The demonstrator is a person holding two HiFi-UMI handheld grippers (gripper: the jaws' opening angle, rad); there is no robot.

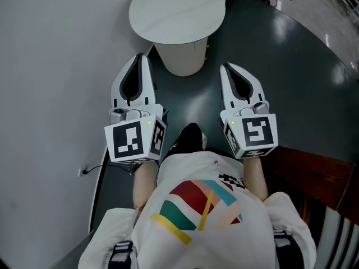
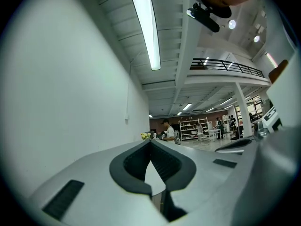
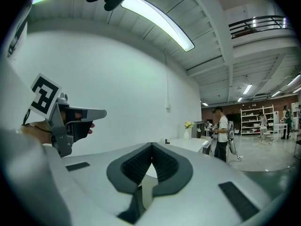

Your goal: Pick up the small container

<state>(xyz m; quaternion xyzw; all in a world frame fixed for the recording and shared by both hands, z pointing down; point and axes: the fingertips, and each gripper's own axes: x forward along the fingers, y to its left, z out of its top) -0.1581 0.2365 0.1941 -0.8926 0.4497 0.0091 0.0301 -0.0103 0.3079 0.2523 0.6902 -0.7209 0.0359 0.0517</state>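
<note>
One round white tabletop [image 1: 176,10] on one pale pedestal [image 1: 182,60], beside one white wall [image 1: 50,66], bare-topped, just ahead of two grippers side by side over dark floor [image 1: 280,60]: left gripper [image 1: 142,56], right gripper [image 1: 224,65], both jaws closed tip to tip, empty; small container's place cannot be told.

Large open lab hall, strip light [image 2: 146,32] running overhead, railed mezzanine [image 2: 225,66] overlooking, shelving racks [image 3: 256,121] lining the far wall, person [image 3: 221,128] standing.
</note>
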